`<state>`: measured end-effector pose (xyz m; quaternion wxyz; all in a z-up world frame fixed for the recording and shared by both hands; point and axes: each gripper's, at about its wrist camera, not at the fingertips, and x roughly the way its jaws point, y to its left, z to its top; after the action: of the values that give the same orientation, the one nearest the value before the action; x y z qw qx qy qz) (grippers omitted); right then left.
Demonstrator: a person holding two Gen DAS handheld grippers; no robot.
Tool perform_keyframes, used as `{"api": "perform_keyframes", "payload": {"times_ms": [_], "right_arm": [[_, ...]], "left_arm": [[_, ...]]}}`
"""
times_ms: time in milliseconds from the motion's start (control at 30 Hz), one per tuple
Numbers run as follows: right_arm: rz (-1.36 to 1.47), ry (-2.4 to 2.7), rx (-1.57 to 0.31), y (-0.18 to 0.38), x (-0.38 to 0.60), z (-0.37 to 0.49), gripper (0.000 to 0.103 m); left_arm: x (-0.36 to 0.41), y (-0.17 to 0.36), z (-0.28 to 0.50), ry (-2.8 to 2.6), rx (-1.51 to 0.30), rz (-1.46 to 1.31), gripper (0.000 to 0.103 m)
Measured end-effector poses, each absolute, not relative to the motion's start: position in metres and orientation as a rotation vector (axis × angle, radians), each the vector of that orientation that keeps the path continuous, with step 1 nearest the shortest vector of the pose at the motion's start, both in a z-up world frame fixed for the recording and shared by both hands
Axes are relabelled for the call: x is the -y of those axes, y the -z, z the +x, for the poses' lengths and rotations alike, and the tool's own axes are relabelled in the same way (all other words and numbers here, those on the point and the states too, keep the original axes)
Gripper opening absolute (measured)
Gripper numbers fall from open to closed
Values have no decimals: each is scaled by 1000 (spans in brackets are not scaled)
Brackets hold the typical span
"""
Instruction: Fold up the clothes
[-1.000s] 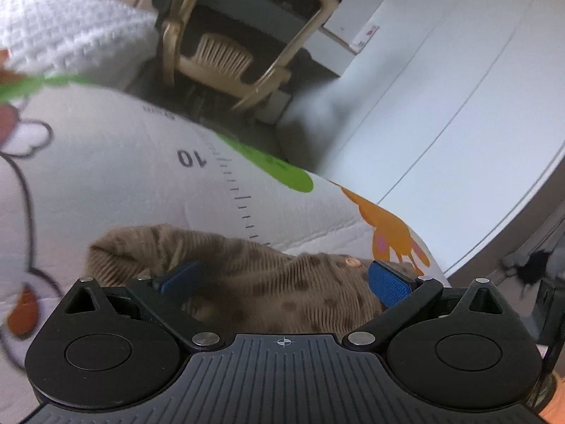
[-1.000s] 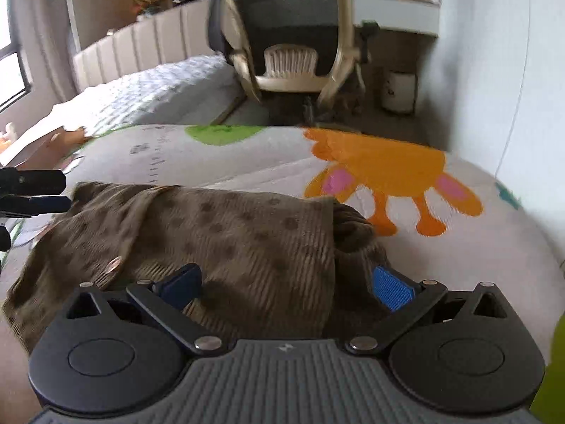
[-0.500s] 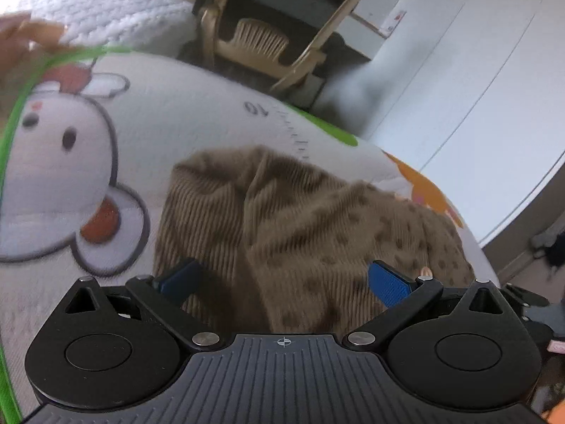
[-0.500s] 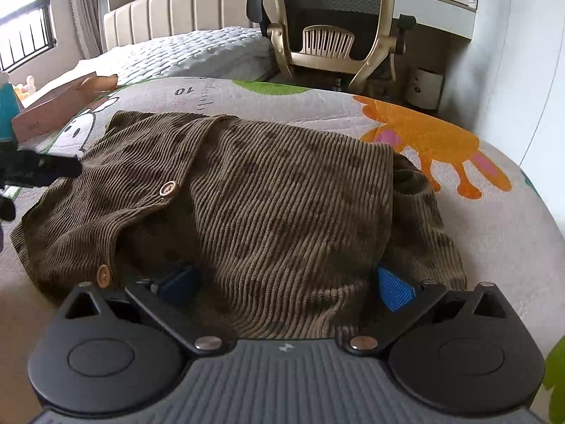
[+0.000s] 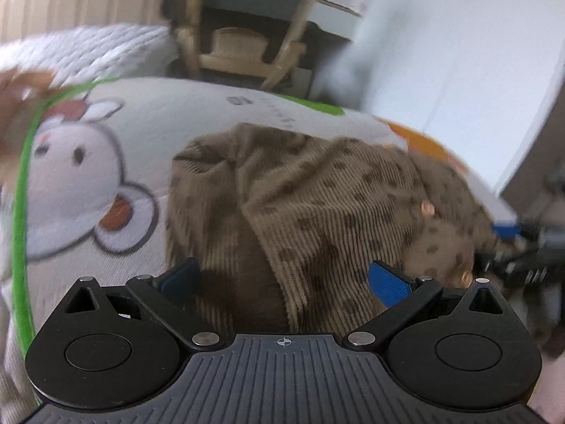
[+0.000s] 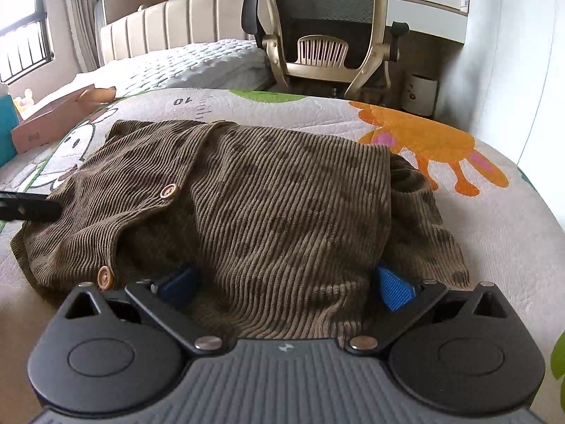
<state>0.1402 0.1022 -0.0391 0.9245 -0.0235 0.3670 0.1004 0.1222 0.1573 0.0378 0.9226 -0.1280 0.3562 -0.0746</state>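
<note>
garment (image 6: 268,205) on mat (image 6: 494,219) — chair (image 6: 325,35) behind

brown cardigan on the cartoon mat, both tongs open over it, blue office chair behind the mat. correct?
One error: the chair is not blue. The right wrist view shows a beige frame with a dark mesh back. The rest holds: the cardigan lies on the mat, and both the left tongs and right tongs are open over it.
</note>
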Motion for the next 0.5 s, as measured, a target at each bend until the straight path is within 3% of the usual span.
{"api": "perform_keyframes", "payload": {"times_ms": [133, 267, 367, 500], "right_arm": [[-106, -187, -709, 28, -109, 133, 103], [-191, -192, -546, 3, -126, 114, 103], [-209, -250, -483, -17, -144, 112, 103], [-151, -368, -532, -19, -164, 128, 103]], "left_arm": [[-165, -39, 110, 105, -710, -300, 103], [-155, -39, 112, 77, -710, -244, 100], [-157, -42, 116, 34, -700, -252, 77], [-172, -44, 111, -41, -708, -291, 85]]}}
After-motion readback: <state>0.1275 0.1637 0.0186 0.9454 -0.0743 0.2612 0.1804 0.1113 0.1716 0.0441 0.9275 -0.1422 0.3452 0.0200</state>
